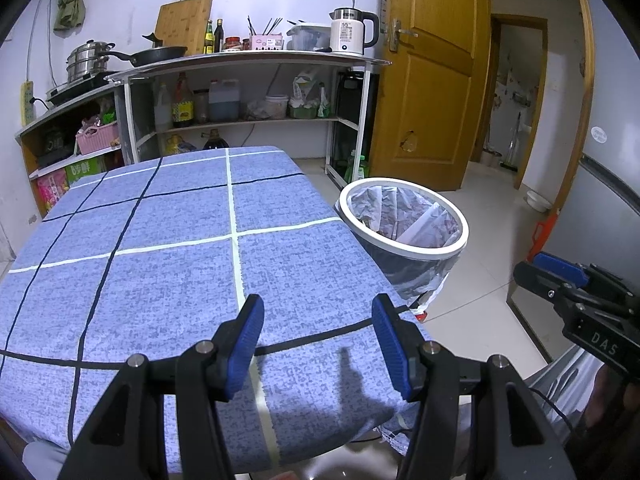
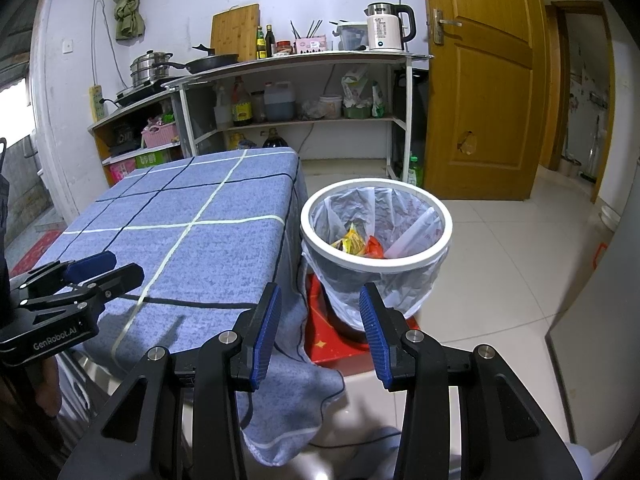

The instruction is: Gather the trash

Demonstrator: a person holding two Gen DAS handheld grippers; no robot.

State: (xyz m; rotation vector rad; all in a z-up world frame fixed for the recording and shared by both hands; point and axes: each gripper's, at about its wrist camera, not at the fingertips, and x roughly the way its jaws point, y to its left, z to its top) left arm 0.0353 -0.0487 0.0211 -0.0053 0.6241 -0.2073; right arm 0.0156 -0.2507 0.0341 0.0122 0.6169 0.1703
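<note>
A white-rimmed trash bin (image 2: 436, 216) with a clear liner stands on the floor right of the table; yellow and red wrappers (image 2: 356, 242) lie in it. The bin also shows in the left wrist view (image 1: 460, 242). My left gripper (image 1: 318, 312) is open and empty above the near part of the blue checked tablecloth (image 1: 160, 248). My right gripper (image 2: 320, 300) is open and empty, off the table's right edge, in front of the bin. The left gripper also shows at the left of the right wrist view (image 2: 104, 268); the right gripper shows at the right of the left wrist view (image 1: 552, 272).
Kitchen shelves (image 1: 248, 120) with bottles, pans and a kettle (image 1: 354, 32) stand behind the table. A wooden door (image 2: 484, 80) is at the right, with tiled floor (image 2: 500, 264) beyond the bin. A red mat (image 2: 340, 344) lies under the bin.
</note>
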